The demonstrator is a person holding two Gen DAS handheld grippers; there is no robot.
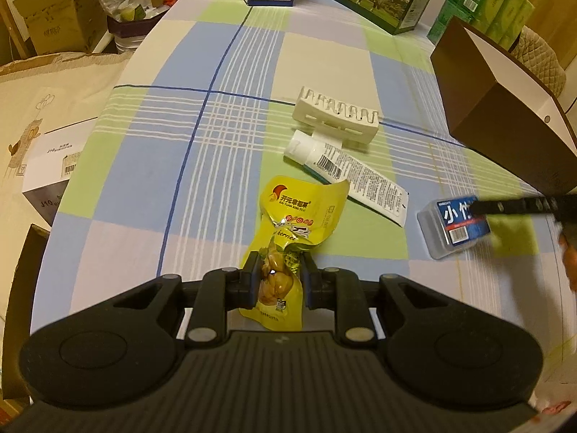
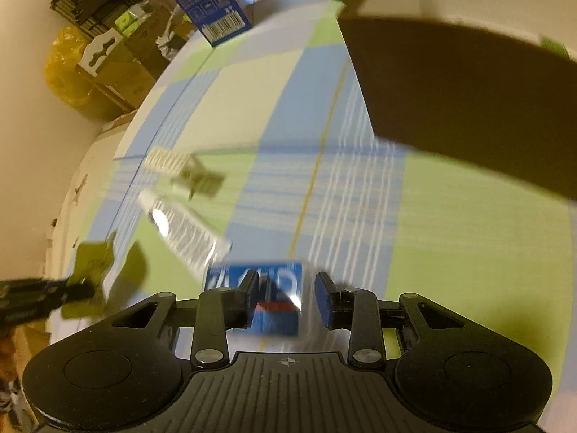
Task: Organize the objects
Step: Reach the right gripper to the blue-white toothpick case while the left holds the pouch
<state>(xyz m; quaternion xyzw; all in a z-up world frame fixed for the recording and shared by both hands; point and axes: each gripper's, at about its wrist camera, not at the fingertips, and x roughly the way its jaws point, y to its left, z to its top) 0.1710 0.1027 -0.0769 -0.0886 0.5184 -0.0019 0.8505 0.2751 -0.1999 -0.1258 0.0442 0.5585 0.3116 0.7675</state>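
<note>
While pinched at its crinkly neck by the left gripper (image 1: 279,274), yellow snack pouch (image 1: 288,223) hung limp, light, slippery. Rightward, right gripper (image 2: 286,294) seemingly straddled small clear box (image 2: 268,299), rigid, smooth; closure unclear through blur.

A checked blue, green and cream cloth covers the tabletop (image 1: 223,115). Cardboard boxes (image 1: 54,18) crowd the floor beside it, under warm yellowish light.

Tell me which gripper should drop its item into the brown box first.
Right, probably. The right gripper straddles the blue-labelled clear case, and the brown box looms just ahead on its side. The left gripper, shut on the yellow snack packet, sits farther away.
</note>
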